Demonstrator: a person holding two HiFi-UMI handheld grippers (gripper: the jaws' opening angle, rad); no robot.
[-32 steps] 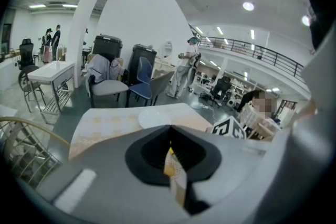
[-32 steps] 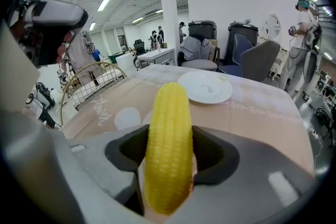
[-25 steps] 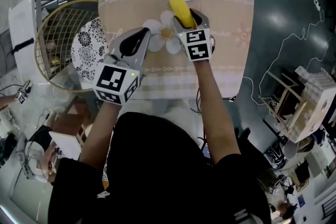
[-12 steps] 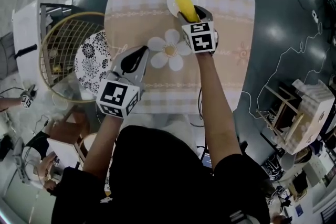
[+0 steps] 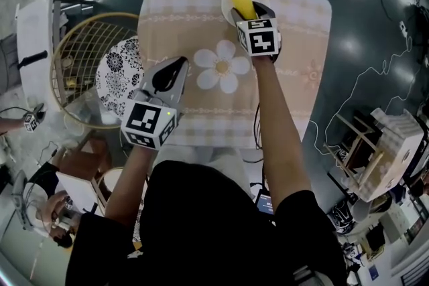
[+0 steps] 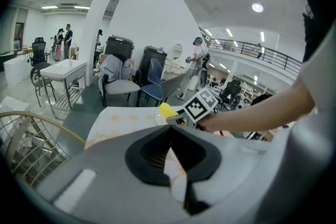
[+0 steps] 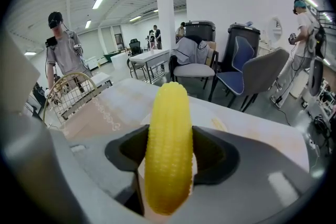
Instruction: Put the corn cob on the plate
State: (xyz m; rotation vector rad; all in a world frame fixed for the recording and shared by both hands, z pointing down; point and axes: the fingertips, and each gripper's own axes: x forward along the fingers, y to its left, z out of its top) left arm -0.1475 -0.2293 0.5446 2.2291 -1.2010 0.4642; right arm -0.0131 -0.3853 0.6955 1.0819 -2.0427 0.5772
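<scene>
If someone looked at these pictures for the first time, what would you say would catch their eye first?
The bright yellow corn cob stands out first, gripped in the right gripper and held over the white plate at the table's far edge. Next comes the big white flower print on the tablecloth, with the shut, empty left gripper beside it, and the wire basket left of the table.

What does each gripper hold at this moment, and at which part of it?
The right gripper holds the corn cob around its middle, jaws on both sides. The left gripper holds nothing.
</scene>
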